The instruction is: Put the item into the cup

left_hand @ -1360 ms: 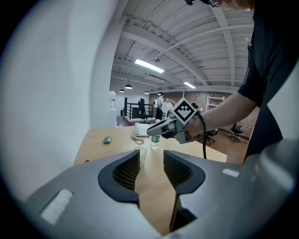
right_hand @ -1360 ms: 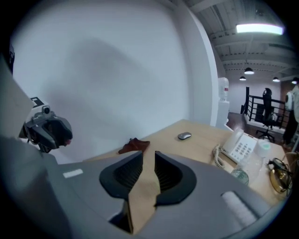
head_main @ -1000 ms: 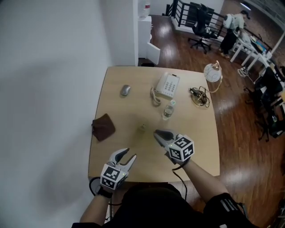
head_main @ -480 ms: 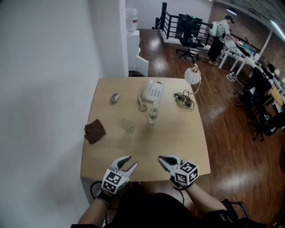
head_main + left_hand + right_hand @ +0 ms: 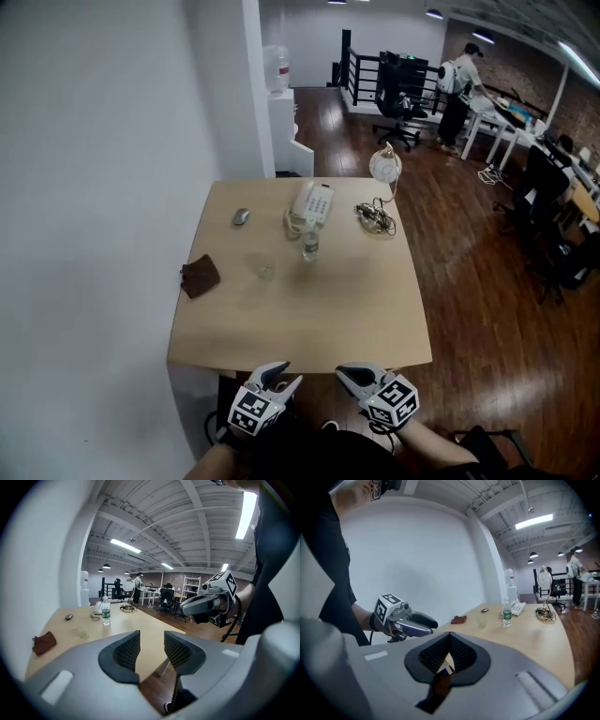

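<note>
Surface (image 5: 309, 319) has the cup (image 5: 262, 269), contents unclear; left gripper (image 5: 281, 377) fingers (image 5: 124, 653) spread, right gripper (image 5: 349, 375) fingers (image 5: 461, 656) pressed together, both empty, probably nothing underway.

grey left gripper (image 5: 284, 377) and right gripper (image 5: 345, 373), marker cubes (image 5: 251, 412), black clothing (image 5: 309, 459)

The small clear cup (image 5: 262, 268) stands upright on the table's (image 5: 309, 323) left half; whether anything lies inside is unclear.
</note>
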`<state>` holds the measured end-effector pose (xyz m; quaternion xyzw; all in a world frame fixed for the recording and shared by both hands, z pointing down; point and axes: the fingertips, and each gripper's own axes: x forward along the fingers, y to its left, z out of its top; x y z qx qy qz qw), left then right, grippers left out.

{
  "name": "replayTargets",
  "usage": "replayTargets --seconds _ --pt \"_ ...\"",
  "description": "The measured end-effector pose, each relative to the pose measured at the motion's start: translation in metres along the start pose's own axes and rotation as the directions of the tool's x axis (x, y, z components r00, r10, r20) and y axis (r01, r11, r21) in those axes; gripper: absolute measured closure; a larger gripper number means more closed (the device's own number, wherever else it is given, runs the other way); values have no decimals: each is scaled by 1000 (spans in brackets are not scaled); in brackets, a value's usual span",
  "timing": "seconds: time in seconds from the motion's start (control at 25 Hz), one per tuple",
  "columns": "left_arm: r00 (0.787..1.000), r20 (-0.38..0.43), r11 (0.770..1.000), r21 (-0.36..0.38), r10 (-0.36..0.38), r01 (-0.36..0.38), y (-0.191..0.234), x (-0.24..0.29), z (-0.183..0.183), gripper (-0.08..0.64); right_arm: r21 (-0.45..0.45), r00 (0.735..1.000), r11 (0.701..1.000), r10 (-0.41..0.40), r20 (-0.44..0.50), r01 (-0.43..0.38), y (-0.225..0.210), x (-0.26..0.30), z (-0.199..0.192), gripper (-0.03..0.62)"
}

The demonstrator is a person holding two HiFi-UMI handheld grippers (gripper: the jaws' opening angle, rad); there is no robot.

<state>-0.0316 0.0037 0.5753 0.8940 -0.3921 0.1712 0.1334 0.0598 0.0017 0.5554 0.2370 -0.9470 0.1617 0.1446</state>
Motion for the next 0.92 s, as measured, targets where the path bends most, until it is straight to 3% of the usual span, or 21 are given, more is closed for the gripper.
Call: replayTargets --seconds 0.36,0.68,0.92 --pt "1000 -5 999 38 -12 12 -40 -25 -2 405 -3 998 1000 -1 60 1 32 -34 1 584" --pt "999 20 997 65 -38 36 -35 -46 5 405 36 989 996 -80 127 76 35 -37 21 584" --pt "999 20 997 59 -40 39 -27 -61 -1 405 35 987 995 -93 129 89 44 -33 24 584"
